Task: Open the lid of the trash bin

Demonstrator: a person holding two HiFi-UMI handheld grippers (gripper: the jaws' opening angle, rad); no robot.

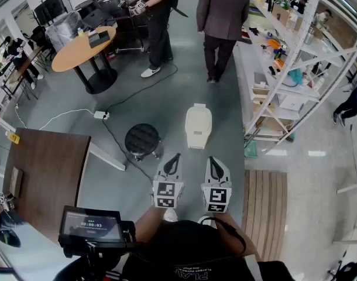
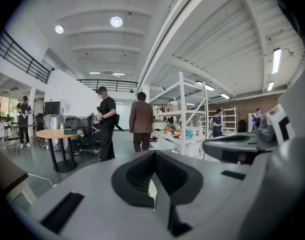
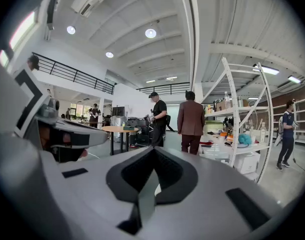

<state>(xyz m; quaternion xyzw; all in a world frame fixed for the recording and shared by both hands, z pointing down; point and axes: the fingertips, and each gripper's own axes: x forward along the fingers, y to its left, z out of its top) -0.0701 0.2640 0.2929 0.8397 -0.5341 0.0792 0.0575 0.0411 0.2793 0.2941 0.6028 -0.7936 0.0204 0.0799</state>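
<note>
Grey floor point(image 1: 167, 92), trash bin point(image 1: 198, 126) ahead; left gripper point(image 1: 175, 156), right gripper point(image 1: 213, 159): jaws together, empty

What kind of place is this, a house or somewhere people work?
Probably a workshop or lab, not a house: tall white shelves crammed with supplies, a round table on a wide bare grey floor, and a high ceiling with strip lights.
</note>
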